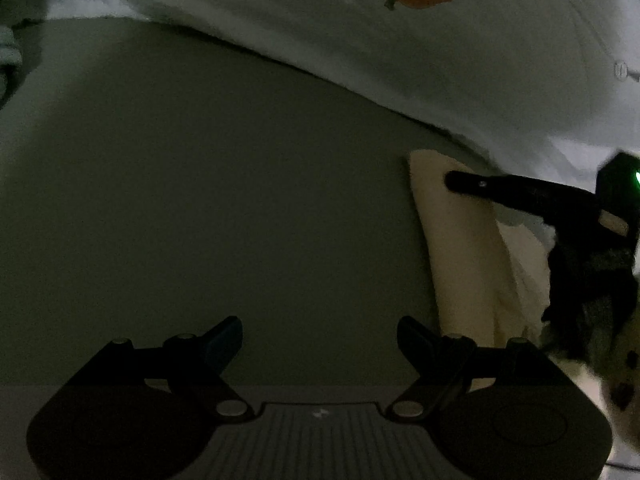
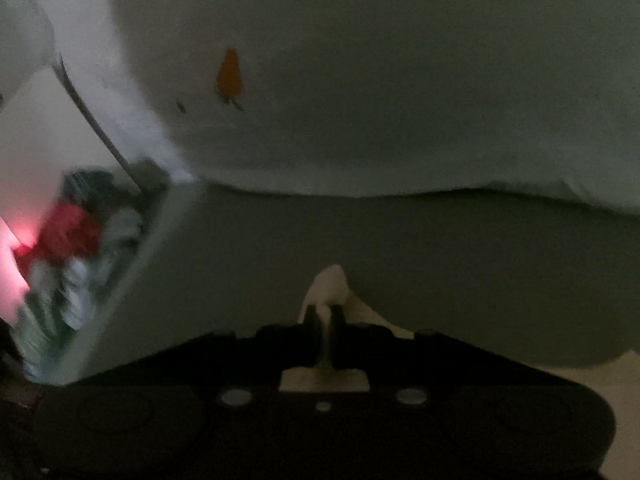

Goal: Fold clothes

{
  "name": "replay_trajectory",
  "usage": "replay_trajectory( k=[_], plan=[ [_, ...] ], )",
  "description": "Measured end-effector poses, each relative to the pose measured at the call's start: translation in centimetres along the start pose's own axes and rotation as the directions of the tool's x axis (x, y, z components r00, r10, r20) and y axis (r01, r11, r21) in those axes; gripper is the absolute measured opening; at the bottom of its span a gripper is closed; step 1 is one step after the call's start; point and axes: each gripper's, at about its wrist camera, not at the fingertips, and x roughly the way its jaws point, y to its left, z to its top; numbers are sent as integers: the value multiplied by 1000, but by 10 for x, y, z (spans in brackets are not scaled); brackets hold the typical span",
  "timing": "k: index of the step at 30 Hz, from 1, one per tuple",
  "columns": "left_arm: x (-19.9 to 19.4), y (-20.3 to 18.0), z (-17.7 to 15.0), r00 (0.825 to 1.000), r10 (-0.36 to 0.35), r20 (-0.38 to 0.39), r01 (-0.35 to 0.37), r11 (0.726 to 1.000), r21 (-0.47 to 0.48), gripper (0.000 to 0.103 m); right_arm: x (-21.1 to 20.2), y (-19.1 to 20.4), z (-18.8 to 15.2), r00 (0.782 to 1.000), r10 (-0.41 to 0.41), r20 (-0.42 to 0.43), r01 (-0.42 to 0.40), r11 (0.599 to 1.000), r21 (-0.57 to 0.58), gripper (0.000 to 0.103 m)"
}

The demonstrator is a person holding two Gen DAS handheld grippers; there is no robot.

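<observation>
Cream cloth [image 2: 332, 280] lying at right of grey-green surface [image 1: 200, 200], corner pinched between pressed-together fingers of right hand-held gripper [image 2: 325, 312]. Left hand-held gripper [image 1: 320, 340] spread wide over bare surface, nothing between fingers. White carrot-print fabric [image 1: 400, 40] draped along far edge.

A dim home bedroom is showing itself: a white carrot-print sheet [image 1: 400, 40] is draping over a grey-green bed [image 1: 200, 200], and a heap of mixed clothes [image 2: 80, 240] is lying alongside.
</observation>
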Motion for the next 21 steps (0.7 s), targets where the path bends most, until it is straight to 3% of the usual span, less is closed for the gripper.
replay_trajectory(
  k=[3,5,7,10,11,13,16,21],
  plan=[
    [-4,-7,-5,1000,16,2,-16,1000,24,85,16,10,4,997,-71,-39,70,997,-45,16],
    [-8,-14,-10,1000,24,4,-24,999,46,85,10,14,10,992,-121,-25,121,993,-15,45],
    [-17,-23,-17,1000,21,12,-22,996,83,85,-17,15,11,986,-163,43,162,986,38,60],
    [-28,-42,-31,1000,-10,6,9,991,131,85,-70,17,1,965,-223,139,204,969,138,73],
    [-31,-49,-38,1000,-25,0,25,989,143,86,-88,18,-8,958,-242,156,218,963,159,83],
    [-39,-64,-53,998,-57,-14,58,984,168,88,-127,24,-33,941,-296,163,264,945,192,91],
    [-43,-89,-80,996,-80,-47,89,971,224,92,-173,42,-92,915,-390,103,360,904,230,100],
    [-47,-119,-137,989,-56,-136,98,939,329,92,-228,87,-199,877,-481,-11,462,836,296,102]
  ],
)
